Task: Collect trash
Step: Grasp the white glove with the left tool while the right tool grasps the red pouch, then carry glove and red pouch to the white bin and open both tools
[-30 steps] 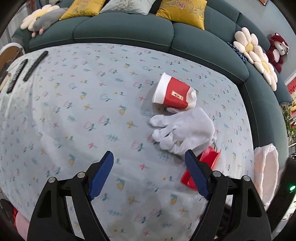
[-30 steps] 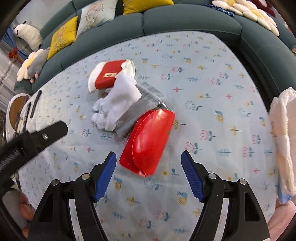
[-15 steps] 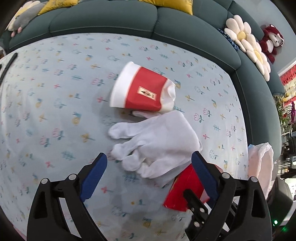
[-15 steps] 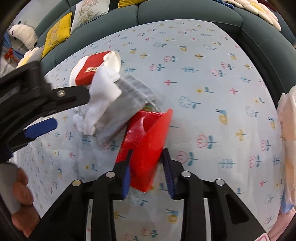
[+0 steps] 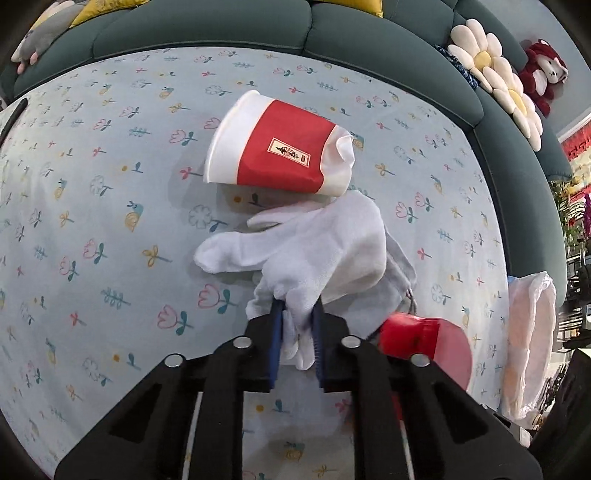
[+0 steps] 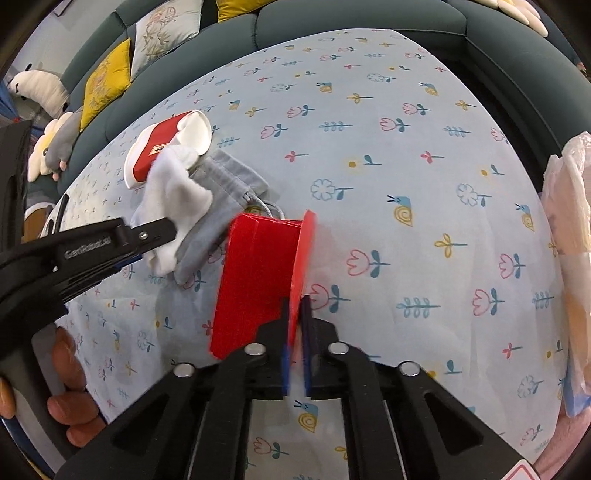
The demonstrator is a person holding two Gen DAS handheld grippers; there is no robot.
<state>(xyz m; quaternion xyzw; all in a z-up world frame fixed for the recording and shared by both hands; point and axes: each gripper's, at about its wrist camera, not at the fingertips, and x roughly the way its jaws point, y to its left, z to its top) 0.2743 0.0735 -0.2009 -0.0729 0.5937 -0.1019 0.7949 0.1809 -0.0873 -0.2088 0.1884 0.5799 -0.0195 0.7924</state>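
A: Both claws came down and have just been closing: the left gripper pinches the white glove, the right gripper the red packet.

B: Grasping step, then. Both lie just beside the paper cup; next, lift toward the plastic bag, well apart.

Teal sofa, flower cushions, plush toy

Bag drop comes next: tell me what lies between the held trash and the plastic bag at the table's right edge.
Nothing visible. The left tongs are shut on the white glove, the right tongs on the red packet. Between them and the plastic bag only bare tablecloth shows.
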